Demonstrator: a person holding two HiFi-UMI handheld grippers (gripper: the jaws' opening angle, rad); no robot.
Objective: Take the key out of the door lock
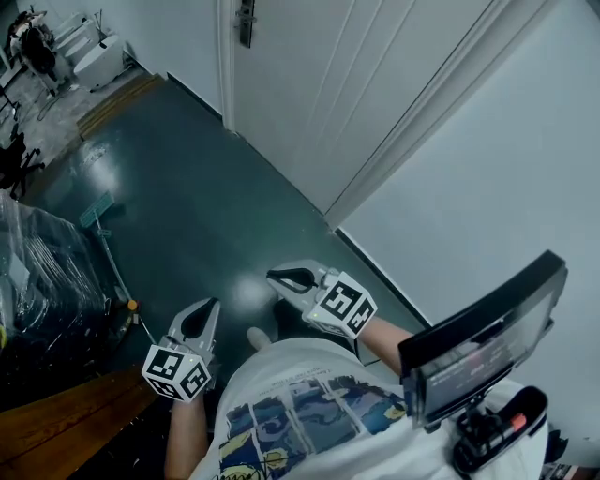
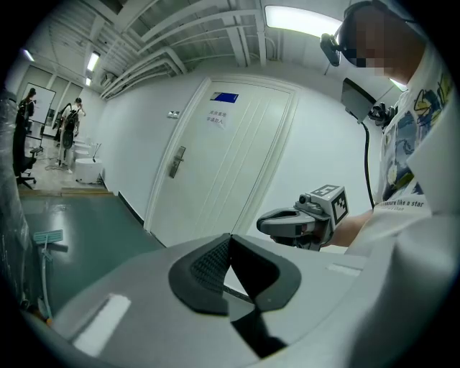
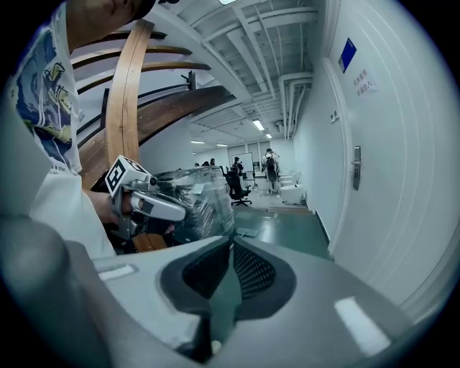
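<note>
The white door (image 1: 309, 84) stands shut ahead of me, across the green floor. Its dark lock plate with handle (image 1: 246, 21) is at the top edge of the head view. It also shows small as the lock plate (image 2: 176, 162) in the left gripper view and the lock plate (image 3: 355, 167) in the right gripper view. I cannot make out a key at this distance. My left gripper (image 1: 212, 303) is shut and empty, low by my body and far from the door. My right gripper (image 1: 273, 276) is shut with nothing in it, beside the left one. Each gripper's pads meet at the tip: left gripper (image 2: 230, 237), right gripper (image 3: 230, 242).
A plastic-wrapped stack (image 1: 42, 272) and a wooden board (image 1: 66, 422) lie to my left. A floor squeegee (image 1: 98, 211) leans by the stack. A white wall (image 1: 497, 159) runs along the right. A small screen (image 1: 487, 337) hangs at my chest. People stand in the far office area (image 3: 269, 167).
</note>
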